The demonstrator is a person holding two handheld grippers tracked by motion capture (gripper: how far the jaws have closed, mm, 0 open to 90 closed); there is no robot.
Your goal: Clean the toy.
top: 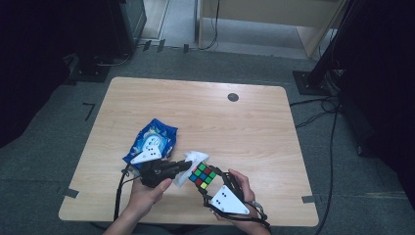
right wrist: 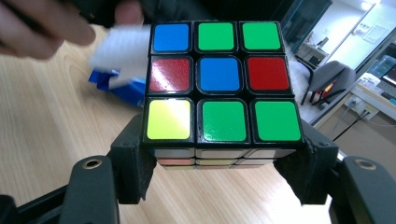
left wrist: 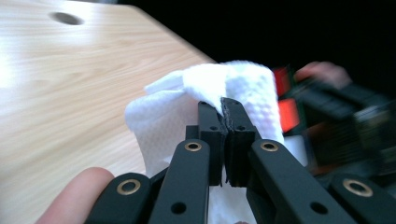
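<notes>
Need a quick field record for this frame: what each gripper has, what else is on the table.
left gripper: shut on white tissue, held up against the side of the cube
right gripper: shut on puzzle cube, jaws on two opposite sides
cube face toward right gripper camera: top row blue, green, green; middle row red, blue, red; bottom row yellow, green, green
table: light wood, dark round hole near the far edge
other item: blue snack bag, lying flat on the table beyond the left hand
</notes>
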